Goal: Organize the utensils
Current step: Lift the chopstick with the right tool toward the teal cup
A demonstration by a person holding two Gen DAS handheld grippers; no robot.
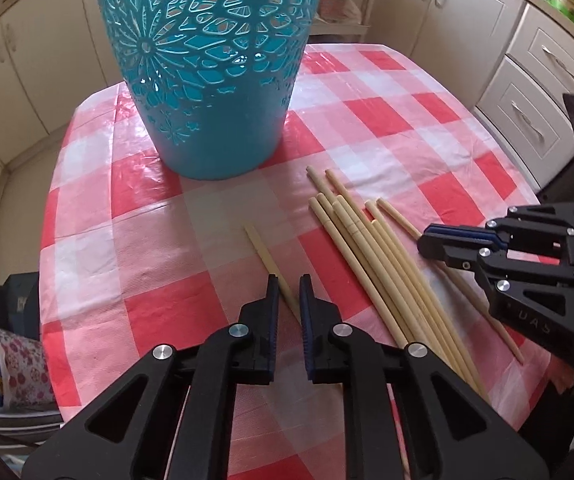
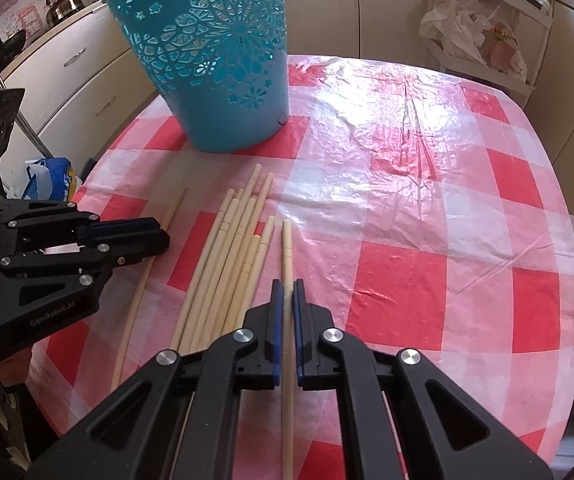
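Both grippers are at the pick-up step, each with one chopstick from the loose spread on the checked worktop (image 2: 427, 184). The right gripper (image 2: 285, 292) has its fingers drawn narrow onto a single chopstick (image 2: 287, 248), which runs straight out between the blue pads and lies just to the right of the main bundle of chopsticks (image 2: 231, 264). The left gripper (image 1: 289, 292) has its fingers nearly closed around a separate chopstick (image 1: 265, 254) lying apart, left of the bundle; from the right wrist view the pads appear to pinch it. The teal cut-out basket (image 1: 207, 80) stands upright beyond both sets of fingers, ahead and slightly left of the right ones. The next move likely calls for lifting each stick clear of the worktop, tipping it upright and carrying it forward over the basket's rim, high enough that the long shaft clears the wall before release.
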